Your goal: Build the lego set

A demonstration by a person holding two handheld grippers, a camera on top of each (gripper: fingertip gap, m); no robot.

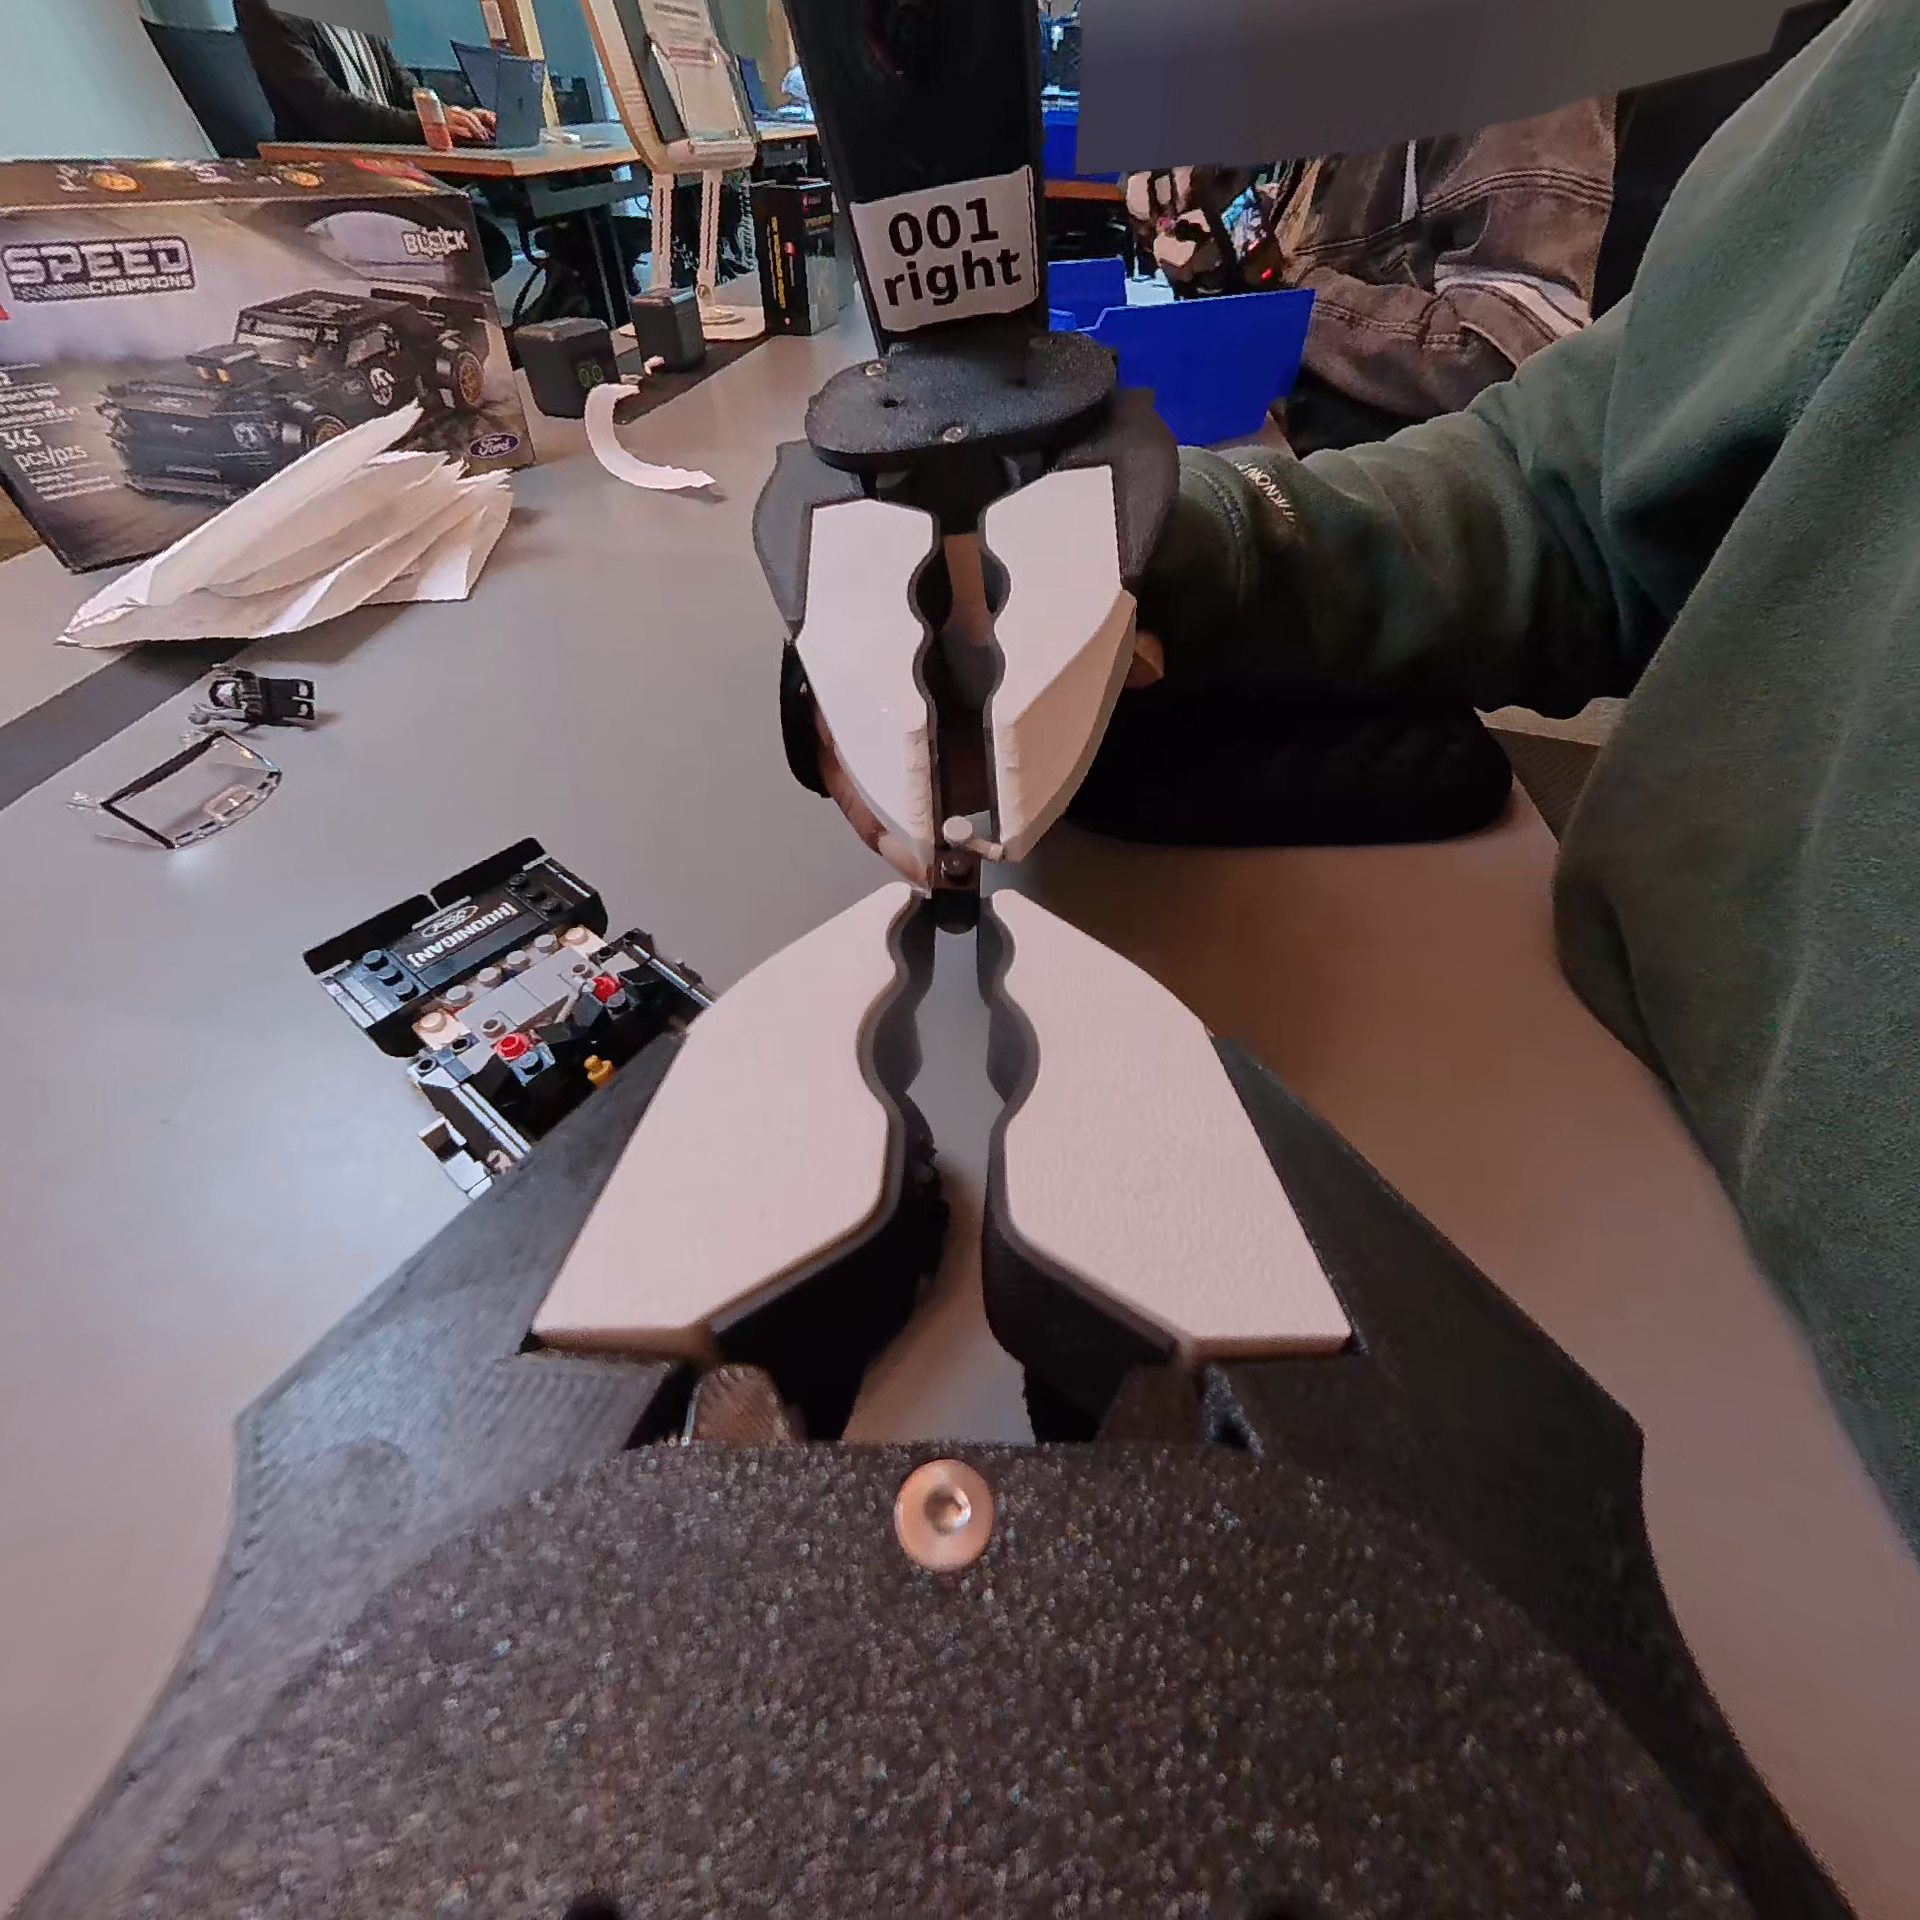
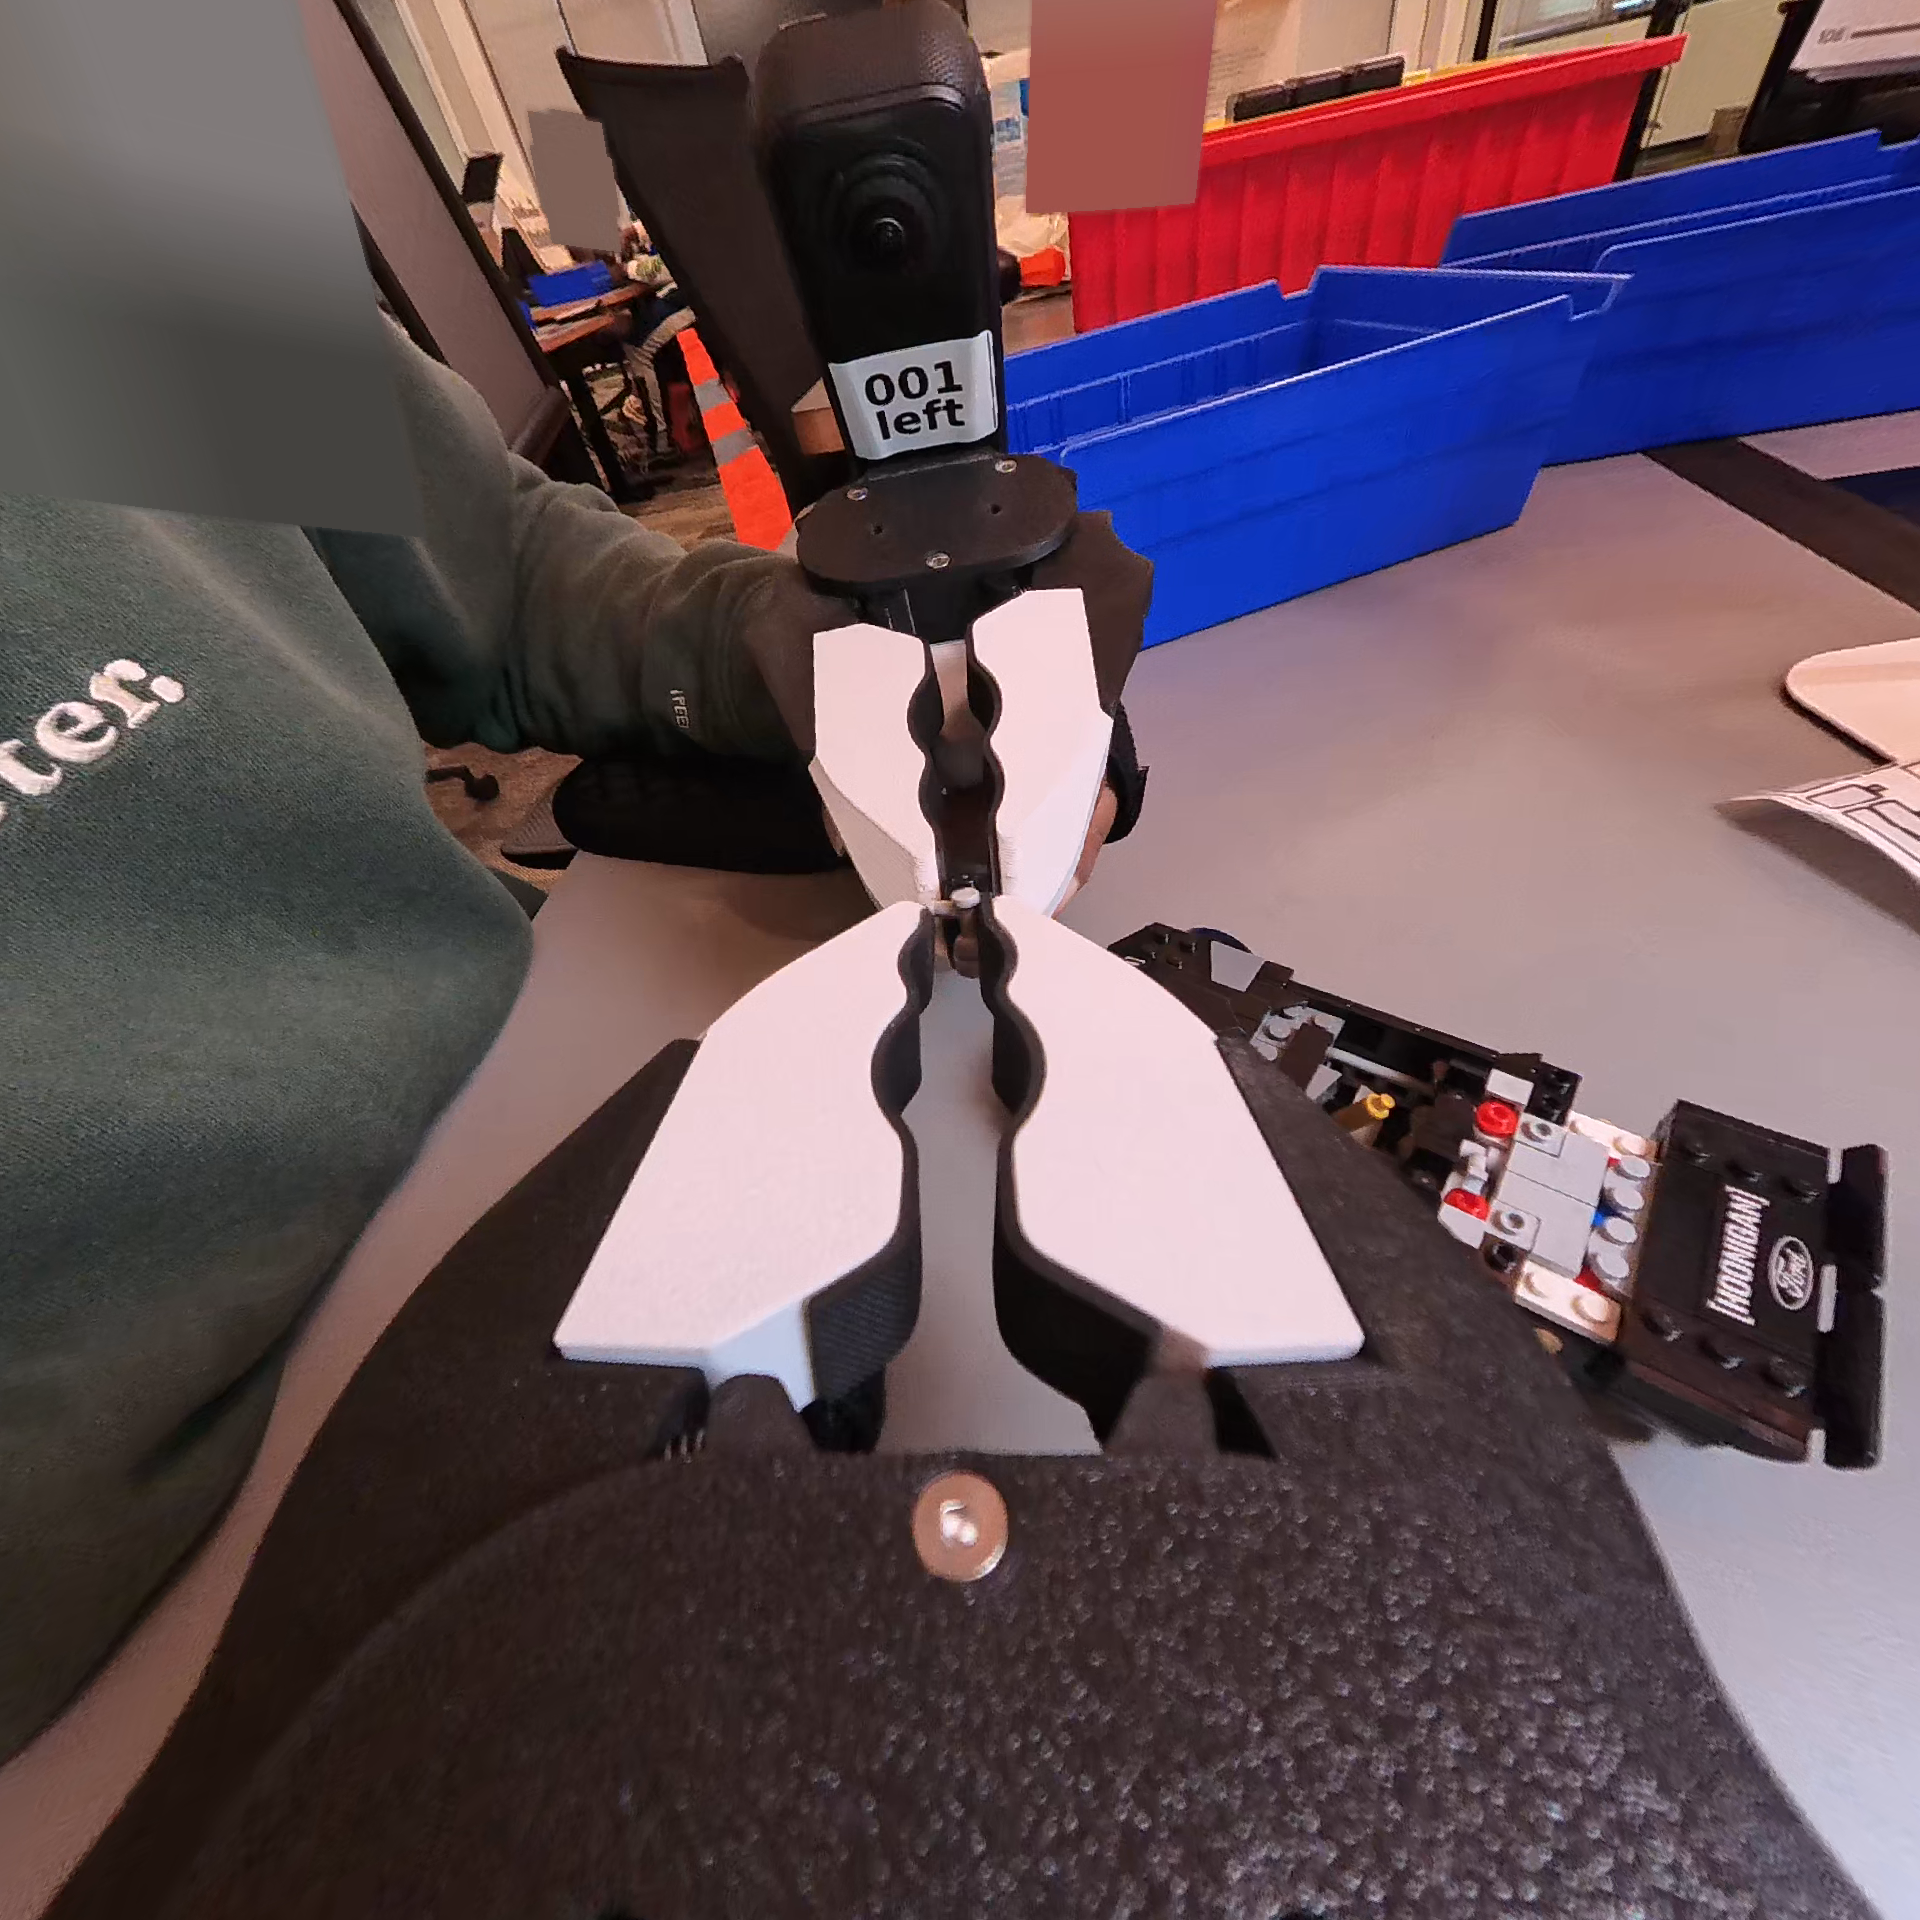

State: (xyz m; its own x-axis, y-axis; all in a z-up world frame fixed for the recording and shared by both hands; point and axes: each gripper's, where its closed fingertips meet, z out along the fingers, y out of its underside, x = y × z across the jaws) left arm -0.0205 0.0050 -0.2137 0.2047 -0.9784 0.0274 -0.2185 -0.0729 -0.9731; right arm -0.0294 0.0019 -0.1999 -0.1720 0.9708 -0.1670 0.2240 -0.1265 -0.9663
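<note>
Two tongs, left [image 1: 951,899] and right [image 2: 961,914], pinch one small piece [image 1: 961,842].

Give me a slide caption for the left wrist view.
Left gripper and right gripper pinch a small Lego piece together beside the unfinished black Lego car.

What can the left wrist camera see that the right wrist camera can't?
Only the left wrist view shows the set's box, white paper bags and a clear windscreen piece. Only the right wrist view shows blue bins, a red bin and a printed sheet. Both show the half-built black car, the grey table, and the left gripper and right gripper meeting tip to tip on a tiny piece.
</note>
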